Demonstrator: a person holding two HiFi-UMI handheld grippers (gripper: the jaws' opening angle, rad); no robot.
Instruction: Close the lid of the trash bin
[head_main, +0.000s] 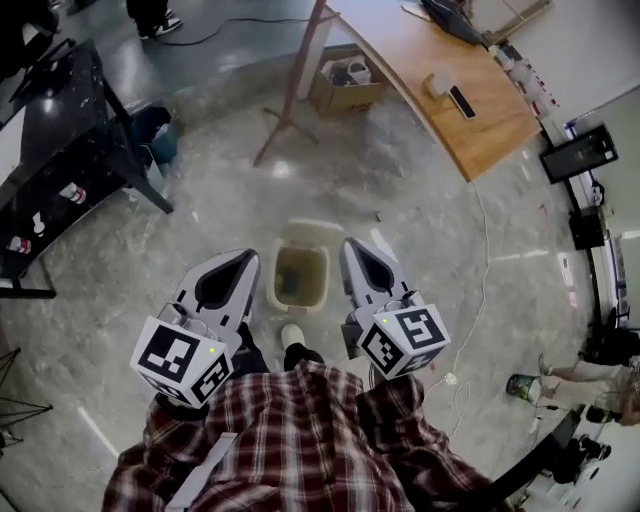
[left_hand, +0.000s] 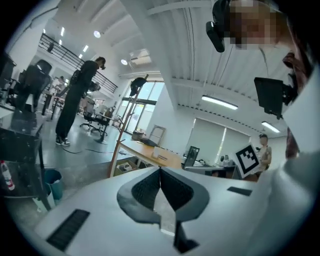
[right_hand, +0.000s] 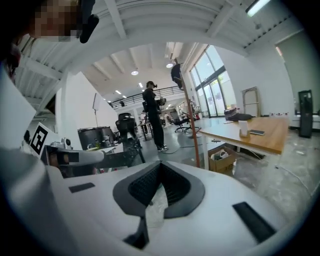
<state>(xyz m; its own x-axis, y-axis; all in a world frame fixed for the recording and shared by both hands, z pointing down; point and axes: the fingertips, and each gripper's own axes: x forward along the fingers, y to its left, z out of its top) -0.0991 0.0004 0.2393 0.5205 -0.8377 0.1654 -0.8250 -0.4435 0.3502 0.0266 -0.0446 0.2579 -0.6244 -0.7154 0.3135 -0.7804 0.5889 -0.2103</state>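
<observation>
In the head view a small beige trash bin (head_main: 299, 277) stands on the grey floor just ahead of my feet. It is open, its lid (head_main: 311, 232) tipped up at the far side, and the inside looks brownish. My left gripper (head_main: 247, 257) hovers beside the bin's left rim and my right gripper (head_main: 353, 245) beside its right rim; whether either touches it I cannot tell. Both have their jaws together on nothing. The gripper views look out level across the room and do not show the bin; there too the left gripper (left_hand: 160, 171) and right gripper (right_hand: 159, 165) are shut.
A curved wooden desk (head_main: 455, 95) with a cardboard box (head_main: 346, 84) under it lies ahead to the right. A black table (head_main: 62, 130) and a blue bucket (head_main: 160, 140) are at the left. A white cable (head_main: 482, 285) runs along the floor on the right. A person (left_hand: 75, 100) stands farther off.
</observation>
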